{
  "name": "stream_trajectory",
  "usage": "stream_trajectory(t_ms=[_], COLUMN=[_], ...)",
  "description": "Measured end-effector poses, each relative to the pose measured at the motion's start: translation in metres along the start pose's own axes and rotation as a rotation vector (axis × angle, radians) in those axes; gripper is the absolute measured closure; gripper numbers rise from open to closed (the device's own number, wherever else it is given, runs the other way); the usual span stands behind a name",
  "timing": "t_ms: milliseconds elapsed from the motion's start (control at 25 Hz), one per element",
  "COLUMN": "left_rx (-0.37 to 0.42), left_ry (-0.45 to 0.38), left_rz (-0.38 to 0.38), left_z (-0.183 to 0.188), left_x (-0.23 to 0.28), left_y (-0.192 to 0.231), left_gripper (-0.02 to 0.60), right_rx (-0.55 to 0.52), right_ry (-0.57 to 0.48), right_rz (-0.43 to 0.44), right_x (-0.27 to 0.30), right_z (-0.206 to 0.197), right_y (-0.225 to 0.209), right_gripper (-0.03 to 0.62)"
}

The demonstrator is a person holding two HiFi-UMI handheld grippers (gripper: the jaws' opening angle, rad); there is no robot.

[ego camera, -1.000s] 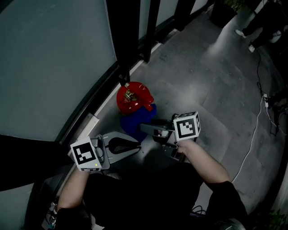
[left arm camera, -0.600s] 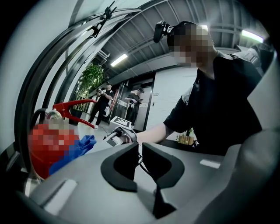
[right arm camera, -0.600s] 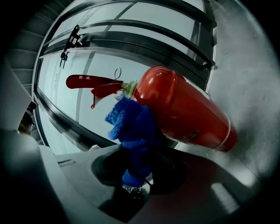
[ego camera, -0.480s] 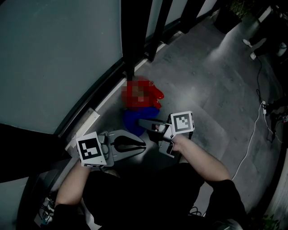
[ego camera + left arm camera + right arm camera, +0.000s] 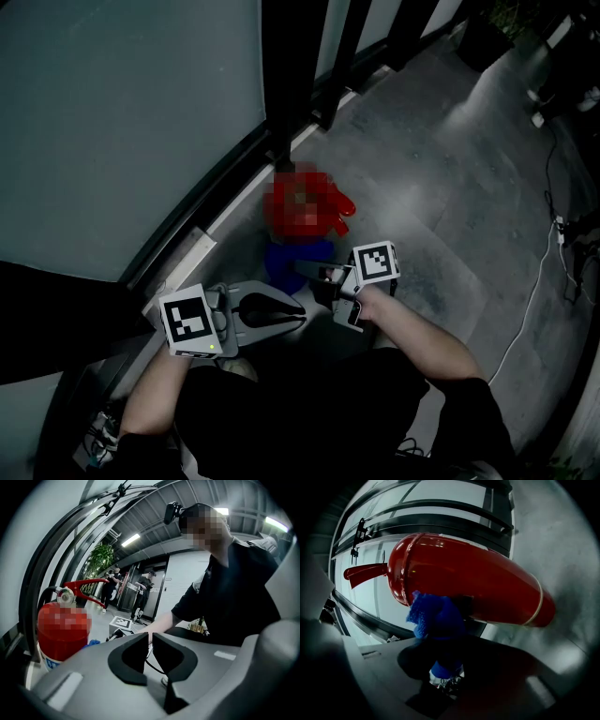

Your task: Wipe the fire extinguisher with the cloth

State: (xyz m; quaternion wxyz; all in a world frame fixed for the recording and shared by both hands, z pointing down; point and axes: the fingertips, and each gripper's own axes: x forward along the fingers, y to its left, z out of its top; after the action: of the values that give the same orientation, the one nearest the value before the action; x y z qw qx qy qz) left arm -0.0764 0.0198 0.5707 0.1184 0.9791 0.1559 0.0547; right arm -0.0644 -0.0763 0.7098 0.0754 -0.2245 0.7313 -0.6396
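A red fire extinguisher (image 5: 309,200) stands on the grey floor by the dark window frame; its top is under a mosaic patch. A blue cloth (image 5: 293,259) is bunched against its near side. My right gripper (image 5: 309,273) is shut on that cloth. In the right gripper view the blue cloth (image 5: 436,616) sticks out of the jaws and presses on the extinguisher's red body (image 5: 483,585), below its lever. My left gripper (image 5: 298,310) hangs just left of the right one, shut and empty, apart from the extinguisher. In the left gripper view the left gripper's (image 5: 150,640) pads nearly touch.
A glass wall with dark posts (image 5: 291,75) and a low sill (image 5: 187,253) runs behind the extinguisher. A white cable (image 5: 525,309) trails over the floor at the right. People (image 5: 110,581) and a potted plant (image 5: 101,557) stand far off in the left gripper view.
My right gripper with the cloth has moved closer in against the extinguisher's side. The head view has shifted slightly. The left gripper stays shut and about where it was.
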Motion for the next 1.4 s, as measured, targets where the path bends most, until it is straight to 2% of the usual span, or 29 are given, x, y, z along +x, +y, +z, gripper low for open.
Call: stream_trajectory(t_ms=[200, 320, 480, 1000, 1280, 1400], left_rx=[-0.037, -0.050, -0.065, -0.101, -0.136, -0.139], left_ry=[-0.019, -0.010, 0.008, 0.026, 0.033, 0.036], left_rz=[-0.011, -0.018, -0.020, -0.017, 0.003, 0.009], left_z=[0.001, -0.002, -0.007, -0.013, -0.016, -0.017], left_x=[0.000, 0.000, -0.001, -0.001, -0.004, -0.005], left_y=[0.001, 0.000, 0.003, 0.006, 0.009, 0.011], left_gripper=[0.549, 0.549, 0.549, 0.549, 0.549, 0.549], right_rx=[-0.018, 0.012, 0.085, 0.109, 0.122, 0.155], right_ry=[0.030, 0.036, 0.034, 0.074, 0.064, 0.081], right_rz=[0.014, 0.010, -0.031, -0.116, -0.044, -0.062], right_x=[0.004, 0.005, 0.007, 0.020, 0.027, 0.029], right_z=[-0.001, -0.004, -0.009, -0.023, -0.026, -0.033], right_y=[-0.010, -0.024, -0.051, -0.123, -0.133, -0.144], right_gripper=[0.471, 0.471, 0.471, 0.471, 0.471, 0.471])
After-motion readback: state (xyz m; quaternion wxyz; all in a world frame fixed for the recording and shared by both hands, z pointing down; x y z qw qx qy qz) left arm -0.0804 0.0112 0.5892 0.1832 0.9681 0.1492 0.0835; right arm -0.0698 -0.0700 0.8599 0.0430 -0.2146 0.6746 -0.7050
